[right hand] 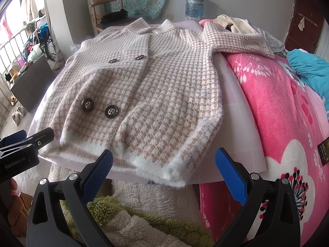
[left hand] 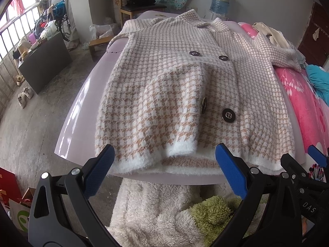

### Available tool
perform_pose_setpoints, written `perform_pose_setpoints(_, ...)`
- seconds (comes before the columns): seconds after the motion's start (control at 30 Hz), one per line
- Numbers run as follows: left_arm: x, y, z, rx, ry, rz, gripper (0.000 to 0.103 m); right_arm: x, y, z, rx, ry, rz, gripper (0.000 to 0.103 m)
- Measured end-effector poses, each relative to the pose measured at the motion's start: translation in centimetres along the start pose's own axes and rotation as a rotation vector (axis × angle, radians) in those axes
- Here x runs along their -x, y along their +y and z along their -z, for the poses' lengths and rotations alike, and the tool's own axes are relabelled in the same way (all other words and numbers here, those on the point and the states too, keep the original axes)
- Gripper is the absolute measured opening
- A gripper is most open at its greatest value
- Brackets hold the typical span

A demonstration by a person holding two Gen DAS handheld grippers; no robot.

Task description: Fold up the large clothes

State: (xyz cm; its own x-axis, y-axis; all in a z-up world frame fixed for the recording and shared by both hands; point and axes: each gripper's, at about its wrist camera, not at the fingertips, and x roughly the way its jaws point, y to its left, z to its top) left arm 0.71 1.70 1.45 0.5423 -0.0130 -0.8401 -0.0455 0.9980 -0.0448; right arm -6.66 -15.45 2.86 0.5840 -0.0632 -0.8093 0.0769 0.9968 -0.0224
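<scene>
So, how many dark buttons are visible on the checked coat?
4: two upper buttons at chest height, two lower buttons nearer the hem. Folds may hide more.

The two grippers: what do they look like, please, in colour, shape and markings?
Both the left gripper and the right gripper have black plastic arms with silver rivets and flat blue textured pads. White lettering shows on each body.
</scene>
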Motion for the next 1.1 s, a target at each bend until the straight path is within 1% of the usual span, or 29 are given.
perform_pose_setpoints(0.13, -0.3, 0.3, -0.8, -0.032, -0.028, -0.014, 0.095, 0.0, 0.0, -0.9, -0.004, -0.032, 0.014, 0.097)
perform_pose_setpoints(0.27, -0.9, 0.4, -2.2, -0.068, -0.042, -0.025, 0.095, 0.0, 0.1, -1.9, 0.011, -0.073, 0.049, 0.097)
perform_pose_setpoints(0.33, -1.1, 0.5, -3.0, -0.078, -0.057, -0.044, 0.095, 0.0, 0.1, -2.6, 0.026, -0.095, 0.066, 0.097)
perform_pose_setpoints(0.43, -1.4, 0.9, -4.0, -0.080, -0.080, -0.061, 0.095, -0.2, 0.0, -3.8, 0.057, -0.125, 0.086, 0.097)
perform_pose_setpoints(0.6, -2.1, 1.5, -6.0, -0.072, -0.131, -0.085, 0.095, -0.5, -0.5, -6.3, 0.084, -0.182, 0.091, 0.097)
perform_pose_setpoints(0.77, -2.6, 2.1, -8.1, -0.064, -0.173, -0.042, 0.095, -0.9, -1.0, -9.2, 0.077, -0.230, 0.044, 0.097)
perform_pose_setpoints(0.93, -3.0, 2.3, -10.0, -0.048, -0.175, -0.001, 0.095, -1.5, -1.0, -11.4, 0.076, -0.258, 0.009, 0.097)
perform_pose_setpoints(1.1, -3.1, 2.6, -11.9, -0.001, -0.192, 0.077, 0.095, -2.4, -0.9, -13.3, 0.077, -0.267, -0.047, 0.097)
